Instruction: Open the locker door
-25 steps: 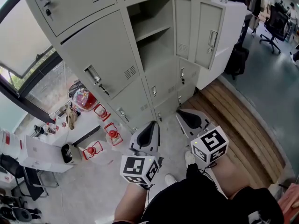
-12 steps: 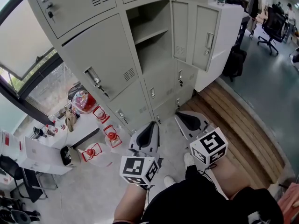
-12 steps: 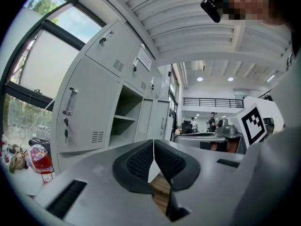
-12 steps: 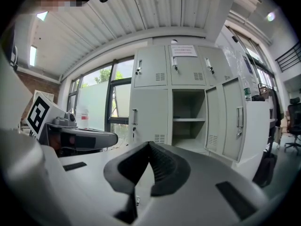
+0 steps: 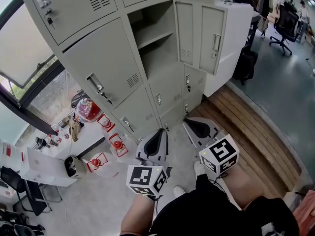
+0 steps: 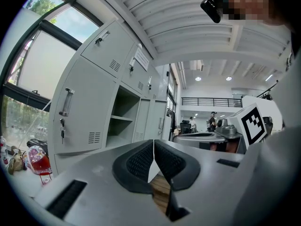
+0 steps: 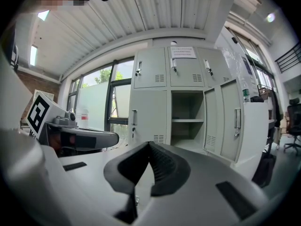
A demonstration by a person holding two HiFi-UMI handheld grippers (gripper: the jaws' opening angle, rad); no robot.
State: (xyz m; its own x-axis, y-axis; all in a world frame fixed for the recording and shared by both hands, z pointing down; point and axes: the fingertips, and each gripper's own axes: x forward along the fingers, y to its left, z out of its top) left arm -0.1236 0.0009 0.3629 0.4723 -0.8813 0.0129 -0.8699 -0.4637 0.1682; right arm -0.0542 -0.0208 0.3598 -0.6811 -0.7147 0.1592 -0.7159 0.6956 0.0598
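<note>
The grey locker bank [image 5: 98, 63] fills the upper left of the head view. One middle compartment [image 5: 155, 38] stands open, with a shelf inside and nothing on it. Its door [image 5: 211, 28] is swung far out to the right and shows its inner face. The same compartment [image 7: 187, 121] shows in the right gripper view. My left gripper [image 5: 161, 132] and right gripper [image 5: 189, 123] hang side by side low in front of the person's legs, well short of the lockers. Both are shut with nothing between the pads, as the left gripper [image 6: 154, 141] and right gripper [image 7: 149, 145] show close up.
Red lanterns [image 5: 118, 142] and a low white table [image 5: 54, 163] stand on the floor at the left under a window. A wooden platform [image 5: 256, 132], a white cabinet [image 5: 238, 28], a black bag [image 5: 245, 63] and an office chair [image 5: 288, 26] lie to the right.
Only the head camera has shifted a little, so the lockers sit slightly further left in the picture. Both grippers keep their place and stay shut.
</note>
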